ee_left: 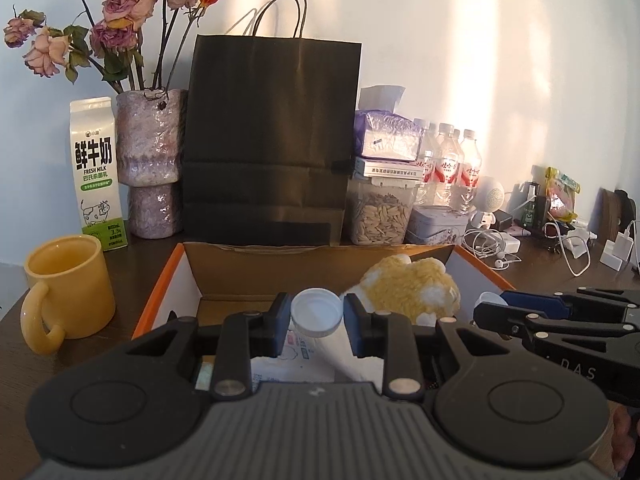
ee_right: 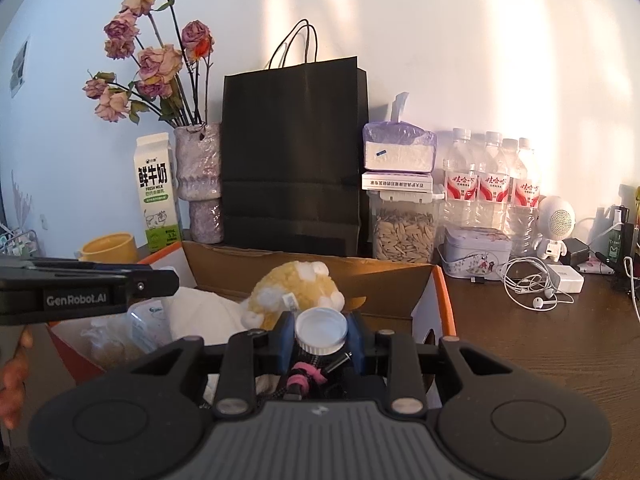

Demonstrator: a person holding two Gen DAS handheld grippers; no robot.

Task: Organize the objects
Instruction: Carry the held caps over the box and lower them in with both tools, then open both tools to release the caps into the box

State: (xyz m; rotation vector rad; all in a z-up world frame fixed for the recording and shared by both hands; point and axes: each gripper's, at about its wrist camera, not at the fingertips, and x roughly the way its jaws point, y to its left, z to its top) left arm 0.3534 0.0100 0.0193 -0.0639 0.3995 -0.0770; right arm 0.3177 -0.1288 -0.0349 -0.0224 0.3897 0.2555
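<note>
Hovering low over the open orange-edged cardboard box [ee_right: 442,300] at frame centre, each hand-held gripper carries a white-capped container, probably to drop it inside. The left hand-held gripper [ee_left: 316,316] pinches a white-lidded clear bottle [ee_left: 316,314]; the right hand-held gripper [ee_right: 322,334] clamps a similar white-capped jar [ee_right: 321,330]. A fluffy yellow plush toy [ee_right: 296,288] already lies in the box on the dark wooden desk [ee_right: 540,344].

Black bag [ee_left: 272,140], yellow mug [ee_left: 68,284], white-and-green carton [ee_left: 96,172] with a cow print. Orange-edged brown box [ee_left: 320,268], fluffy yellow-and-white toy [ee_left: 408,288], white caps [ee_right: 321,330]. Mottled purple vase [ee_left: 154,160], faded pink roses [ee_left: 124,4], red-labelled bottles [ee_right: 492,188].
</note>
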